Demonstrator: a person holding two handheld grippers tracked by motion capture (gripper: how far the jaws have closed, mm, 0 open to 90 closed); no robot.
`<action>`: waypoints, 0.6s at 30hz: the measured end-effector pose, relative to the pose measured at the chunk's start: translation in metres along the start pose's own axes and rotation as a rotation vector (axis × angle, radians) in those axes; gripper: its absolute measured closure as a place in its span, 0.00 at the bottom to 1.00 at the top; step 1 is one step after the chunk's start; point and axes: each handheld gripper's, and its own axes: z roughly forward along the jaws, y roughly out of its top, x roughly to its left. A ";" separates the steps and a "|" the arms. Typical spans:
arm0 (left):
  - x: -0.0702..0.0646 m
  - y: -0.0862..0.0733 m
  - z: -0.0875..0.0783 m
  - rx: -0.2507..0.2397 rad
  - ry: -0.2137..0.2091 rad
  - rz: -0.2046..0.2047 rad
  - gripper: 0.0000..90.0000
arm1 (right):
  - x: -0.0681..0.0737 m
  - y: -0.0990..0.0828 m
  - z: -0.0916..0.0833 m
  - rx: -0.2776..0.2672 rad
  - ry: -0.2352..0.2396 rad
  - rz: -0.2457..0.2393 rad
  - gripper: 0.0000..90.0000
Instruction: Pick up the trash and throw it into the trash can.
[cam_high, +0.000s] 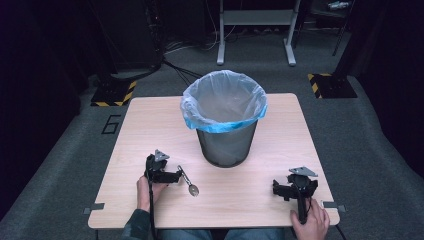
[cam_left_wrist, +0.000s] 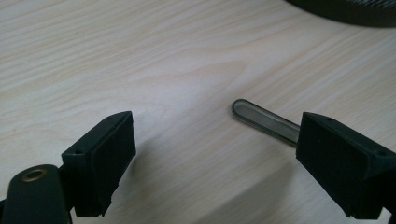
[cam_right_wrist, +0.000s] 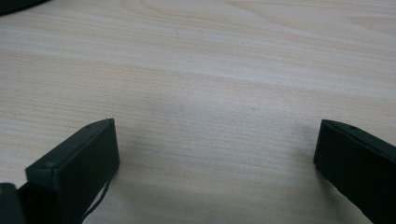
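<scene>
A metal spoon (cam_high: 188, 182) lies on the wooden table (cam_high: 150, 125), in front and to the left of the bin, its bowl toward the person. My left gripper (cam_high: 170, 175) rests low on the table beside the spoon's handle end and stands open. In the left gripper view the handle tip (cam_left_wrist: 264, 120) pokes out from behind the right-hand jaw, with bare wood between the jaws. At the table's front right my right gripper (cam_high: 280, 190) is open, and its jaws stand wide apart over bare wood (cam_right_wrist: 215, 140).
A dark mesh waste bin (cam_high: 226, 145) lined with a blue-rimmed clear bag (cam_high: 225, 102) stands in the middle of the table. Its base edge (cam_left_wrist: 345, 9) shows at the top of the left gripper view. Grey tape tabs mark the table's front corners.
</scene>
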 end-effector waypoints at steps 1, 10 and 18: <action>-0.005 0.001 -0.002 -0.005 -0.012 -0.017 0.13 | 0.000 0.000 0.000 0.000 0.000 0.000 0.00; -0.037 0.003 0.000 0.001 -0.036 -0.001 0.14 | 0.000 0.000 0.000 0.000 0.000 0.000 0.00; -0.054 0.003 0.012 0.045 0.016 0.026 0.08 | 0.000 0.000 0.000 0.000 0.000 0.000 0.00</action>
